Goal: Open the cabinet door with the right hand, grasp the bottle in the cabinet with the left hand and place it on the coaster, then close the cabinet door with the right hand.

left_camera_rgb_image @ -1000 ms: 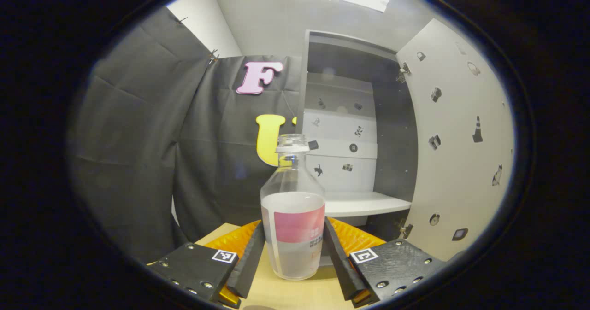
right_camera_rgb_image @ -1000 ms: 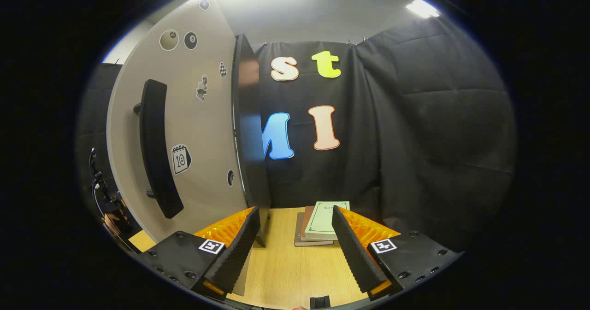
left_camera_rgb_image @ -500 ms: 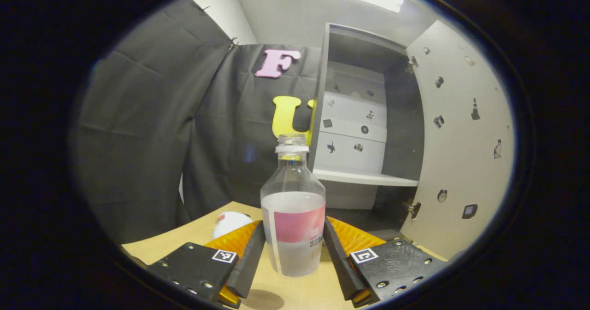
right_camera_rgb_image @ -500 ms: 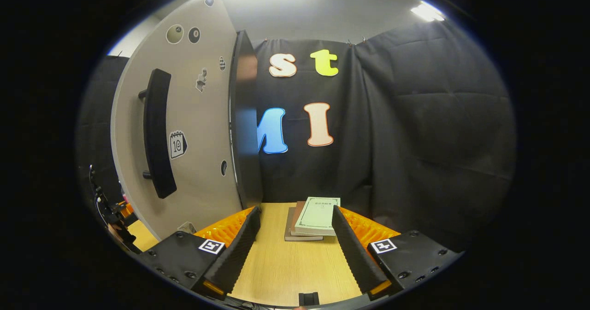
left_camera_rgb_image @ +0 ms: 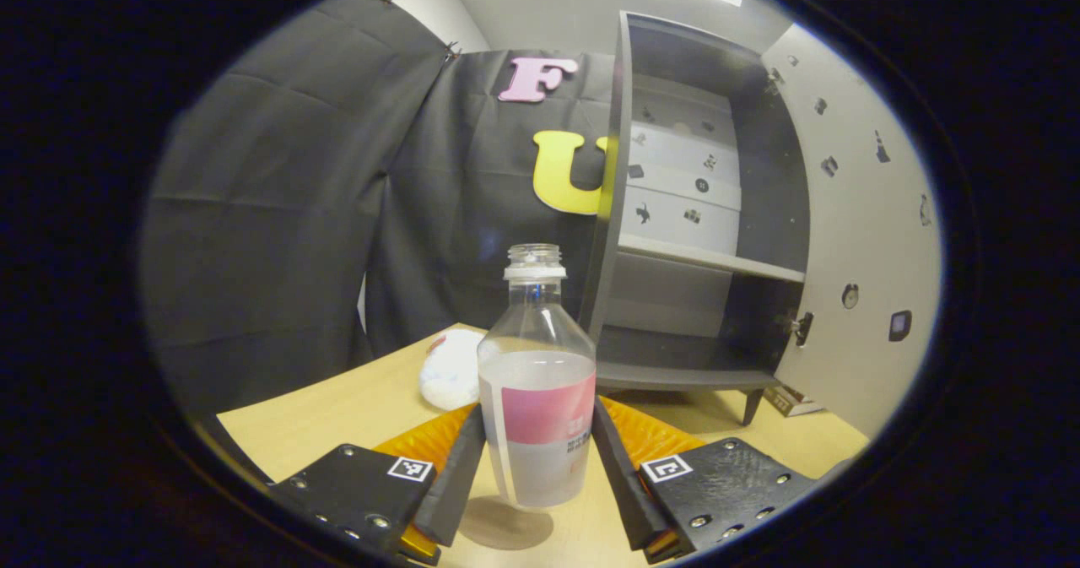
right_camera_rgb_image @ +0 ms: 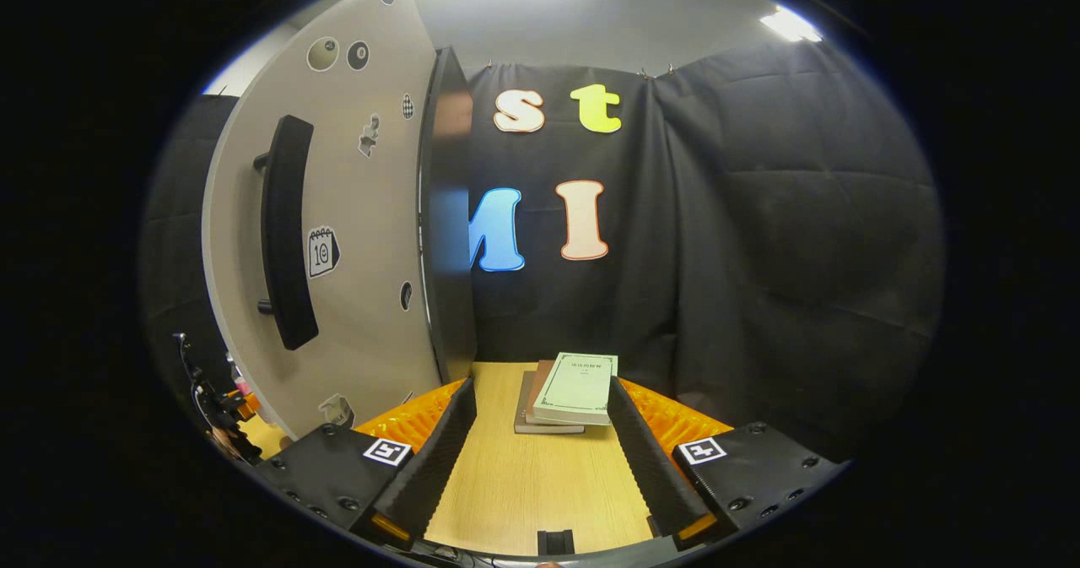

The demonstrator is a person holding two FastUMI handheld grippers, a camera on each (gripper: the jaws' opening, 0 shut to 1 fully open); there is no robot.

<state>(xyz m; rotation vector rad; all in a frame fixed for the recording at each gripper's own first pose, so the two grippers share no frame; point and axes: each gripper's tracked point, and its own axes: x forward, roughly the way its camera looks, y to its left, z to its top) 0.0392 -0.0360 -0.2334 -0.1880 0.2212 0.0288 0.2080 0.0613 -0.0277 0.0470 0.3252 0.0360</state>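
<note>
Your left hand-held gripper (left_camera_rgb_image: 537,467) has carried the bottle (left_camera_rgb_image: 537,382) clear of the cabinet (left_camera_rgb_image: 692,213): a second ago the shelves filled the background right behind the bottle, and now the whole cabinet stands farther off and to the right, its lower compartment bare. The bottle rides upright and capless, both fingers (left_camera_rgb_image: 456,475) pressed against its labelled sides, its base hanging just above the bench (left_camera_rgb_image: 337,416) with a round shadow under it. A white soft object (left_camera_rgb_image: 451,380) lies on the bench behind it. No coaster can be made out from here, so the set-down appears to be still ahead of you.

The retrieval looks done; what remains is the placing and the door. The left gripper points level across the bench, tilted very little.

Your right hand-held gripper (right_camera_rgb_image: 540,458) has drawn back a touch from the open cabinet door (right_camera_rgb_image: 354,213), fingers spread wide with nothing between them. It waits low over the bench, facing a stack of books (right_camera_rgb_image: 565,391), with the door handle (right_camera_rgb_image: 283,230) up to its left, near enough for the closing push later.
</note>
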